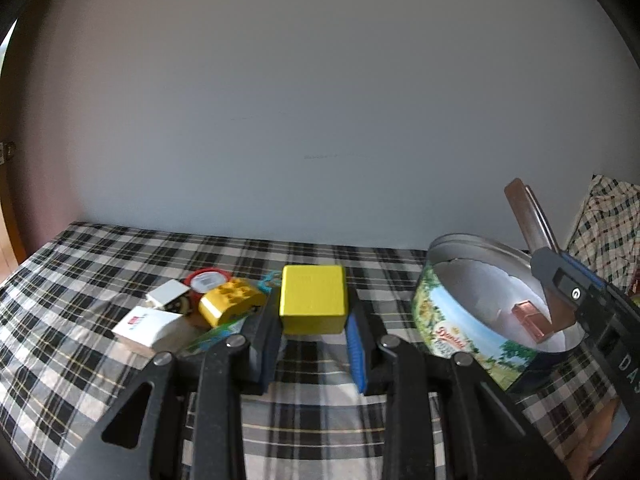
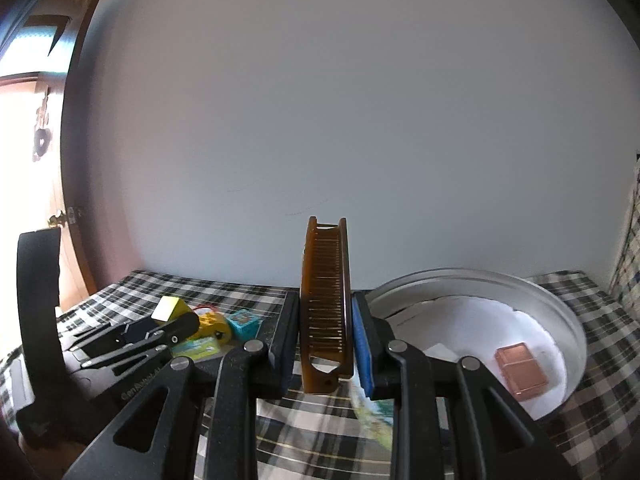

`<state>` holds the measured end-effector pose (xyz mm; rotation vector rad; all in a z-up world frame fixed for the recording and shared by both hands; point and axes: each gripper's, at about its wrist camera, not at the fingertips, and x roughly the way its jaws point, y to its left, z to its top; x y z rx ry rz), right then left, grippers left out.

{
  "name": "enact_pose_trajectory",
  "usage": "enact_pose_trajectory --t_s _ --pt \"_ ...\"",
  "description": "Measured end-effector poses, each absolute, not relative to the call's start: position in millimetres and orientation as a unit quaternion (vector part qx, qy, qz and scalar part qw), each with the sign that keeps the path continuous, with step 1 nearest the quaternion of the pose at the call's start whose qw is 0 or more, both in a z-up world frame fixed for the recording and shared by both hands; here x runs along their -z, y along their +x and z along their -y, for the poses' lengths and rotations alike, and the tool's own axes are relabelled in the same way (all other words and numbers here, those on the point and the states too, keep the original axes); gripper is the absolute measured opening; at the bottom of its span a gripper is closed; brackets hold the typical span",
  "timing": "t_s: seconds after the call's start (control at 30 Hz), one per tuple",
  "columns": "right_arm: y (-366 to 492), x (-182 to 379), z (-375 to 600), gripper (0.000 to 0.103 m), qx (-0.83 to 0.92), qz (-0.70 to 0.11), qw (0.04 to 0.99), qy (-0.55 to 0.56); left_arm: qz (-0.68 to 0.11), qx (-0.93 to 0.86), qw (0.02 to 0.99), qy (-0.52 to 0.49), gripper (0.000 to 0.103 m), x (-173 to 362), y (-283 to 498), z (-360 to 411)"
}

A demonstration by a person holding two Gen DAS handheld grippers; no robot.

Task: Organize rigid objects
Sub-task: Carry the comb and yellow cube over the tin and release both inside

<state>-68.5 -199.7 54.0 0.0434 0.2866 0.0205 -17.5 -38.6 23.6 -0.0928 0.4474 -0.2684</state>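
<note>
The yellow cube is clamped by the left gripper, the brown comb by the right gripper, frame centre; the upright comb could be snagged on the tin rim.

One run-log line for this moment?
left: shut on yellow cube | right: shut on comb | tin: copper block inside

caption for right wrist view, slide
Right gripper holds a brown comb upright beside the tin.
</note>
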Motion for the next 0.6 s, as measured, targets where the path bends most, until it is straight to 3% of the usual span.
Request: enact_pose_trajectory --t_s 0.6 --pt "-72 -55 277 0.027 0.072 -0.138 0.987 0.034 -0.215 0.173 0.961 -0.036 0.028 -33 -10 102"
